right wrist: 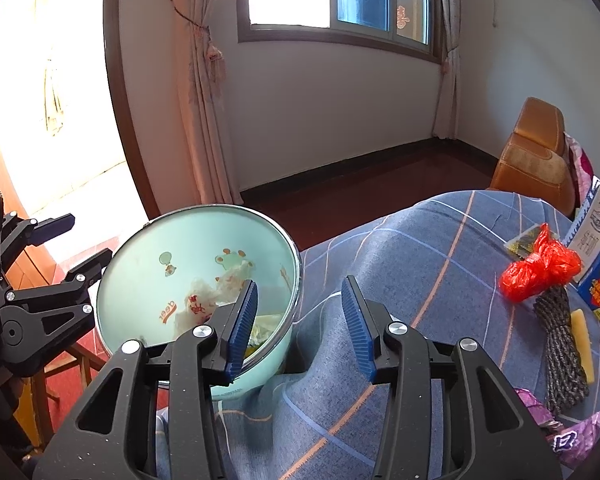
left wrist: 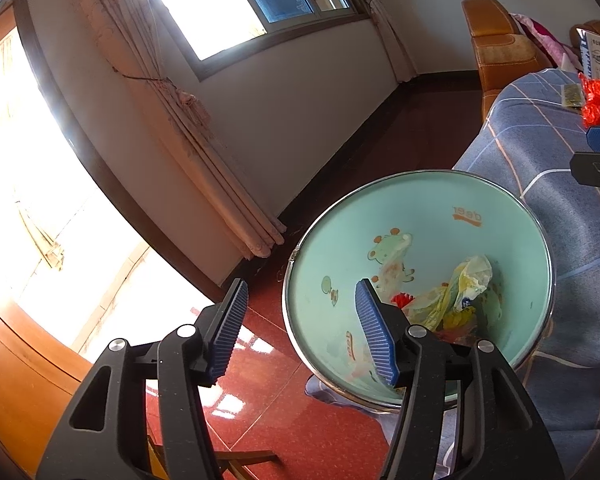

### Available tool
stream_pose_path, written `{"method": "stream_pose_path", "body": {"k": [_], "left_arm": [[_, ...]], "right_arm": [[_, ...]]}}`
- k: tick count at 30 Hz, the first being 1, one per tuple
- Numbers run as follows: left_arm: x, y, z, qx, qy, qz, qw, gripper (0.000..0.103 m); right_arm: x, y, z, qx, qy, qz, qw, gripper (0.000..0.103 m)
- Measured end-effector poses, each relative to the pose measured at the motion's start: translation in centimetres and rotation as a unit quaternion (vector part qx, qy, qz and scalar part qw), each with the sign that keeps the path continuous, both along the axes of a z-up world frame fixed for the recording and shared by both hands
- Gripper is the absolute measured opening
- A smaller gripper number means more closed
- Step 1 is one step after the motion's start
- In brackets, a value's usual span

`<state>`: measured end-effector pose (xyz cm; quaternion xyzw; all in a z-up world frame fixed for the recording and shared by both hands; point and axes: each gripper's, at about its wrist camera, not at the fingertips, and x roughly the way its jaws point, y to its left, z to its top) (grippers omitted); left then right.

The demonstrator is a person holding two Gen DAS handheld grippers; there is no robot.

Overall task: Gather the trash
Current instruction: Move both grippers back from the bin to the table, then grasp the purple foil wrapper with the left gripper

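A mint-green bin (left wrist: 420,240) is seen beside the bed, crumpled wrappers (left wrist: 456,292) inside. A red bag (right wrist: 540,268) is seen lying on the blanket.

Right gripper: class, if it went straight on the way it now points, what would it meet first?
Most likely the blue checked cloth straight ahead, since the open right gripper tilts down at it. The bin stands just left of that line; depth is unclear.

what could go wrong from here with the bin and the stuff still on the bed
1. The trash bin stands hard against the draped checked cover, so reaching across could nudge or tip it.
2. The red plastic bag touches the coiled cord; a loose pinch by the right gripper may drag the cord along.
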<state>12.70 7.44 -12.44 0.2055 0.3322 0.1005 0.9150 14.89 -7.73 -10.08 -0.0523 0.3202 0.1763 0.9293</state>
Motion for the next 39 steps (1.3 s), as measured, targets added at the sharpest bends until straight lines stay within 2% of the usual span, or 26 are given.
{"method": "stream_pose_path", "body": {"k": [5, 10, 16, 21, 27, 32, 36, 39], "left_arm": [[-0.7, -1.3, 0.2, -0.002, 0.0, -0.017, 0.9999, 0.057], [-1.5, -4.1, 0.1, -0.026, 0.011, -0.056, 0.998, 0.057], [-2.5, -10.7, 0.4, -0.033, 0.02, -0.132, 0.9905, 0.058], [-3.0, -17.4, 1.7, -0.038, 0.014, -0.194, 0.9801, 0.064], [-2.9, -24.9, 2.7, -0.035, 0.004, -0.251, 0.9673, 0.064], [-1.1, -28.3, 1.7, -0.03, 0.017, -0.264, 0.964, 0.065], [-0.4, -29.4, -0.2, -0.04, 0.057, -0.27, 0.9602, 0.065], [-0.7, -29.7, -1.1, -0.036, 0.066, -0.272, 0.9592, 0.063]], "right_arm": [[-0.7, -1.2, 0.2, 0.011, -0.001, -0.014, 1.0, 0.045], [-2.7, -3.9, 0.7, 0.021, -0.005, -0.038, 0.999, 0.047], [-7.6, -11.0, 1.7, 0.039, -0.025, -0.106, 0.993, 0.051], [-11.9, -19.8, 1.7, 0.055, -0.033, -0.207, 0.976, 0.053], [-16.3, -29.5, 0.2, 0.082, -0.031, -0.314, 0.945, 0.058], [-18.6, -33.2, -0.8, 0.105, -0.037, -0.348, 0.931, 0.061], [-19.2, -34.1, -1.6, 0.121, -0.037, -0.354, 0.927, 0.063], [-19.4, -34.4, -2.1, 0.124, -0.034, -0.352, 0.927, 0.063]]}}
